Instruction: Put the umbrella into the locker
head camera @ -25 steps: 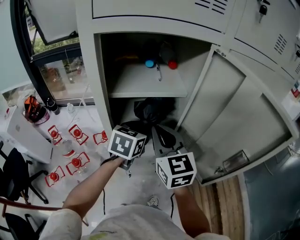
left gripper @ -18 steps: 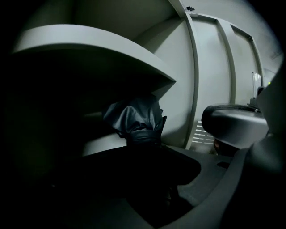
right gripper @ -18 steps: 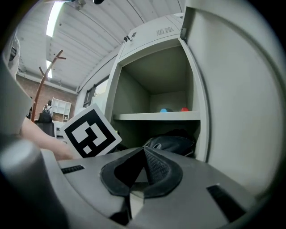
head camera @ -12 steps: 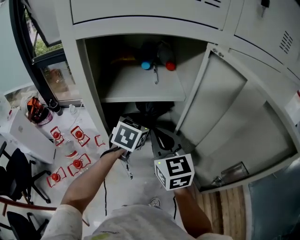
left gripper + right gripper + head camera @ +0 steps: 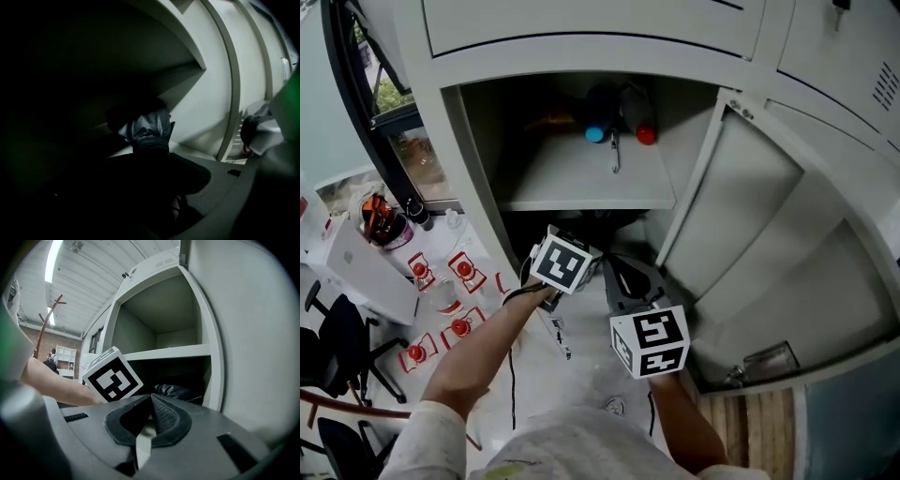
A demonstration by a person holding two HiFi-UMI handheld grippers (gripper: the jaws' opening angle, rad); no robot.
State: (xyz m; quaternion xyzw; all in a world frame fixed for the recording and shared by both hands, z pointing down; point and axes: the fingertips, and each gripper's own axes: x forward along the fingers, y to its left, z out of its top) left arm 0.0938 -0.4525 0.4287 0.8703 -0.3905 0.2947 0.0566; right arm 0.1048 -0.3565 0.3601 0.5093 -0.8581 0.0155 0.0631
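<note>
Two capped things [image 5: 598, 120] lie on shelf [image 5: 581, 183] above umbrella [image 5: 145, 133].

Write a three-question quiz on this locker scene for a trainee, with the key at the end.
1. True or false: the locker door stands open.
2. Where does the umbrella lie? A. in the compartment below the shelf; B. on top of the shelf; C. hung on the locker door.
3. Fill in: the right tool has its jaws ___, with nothing between them.
Key: 1 true; 2 A; 3 shut.
</note>
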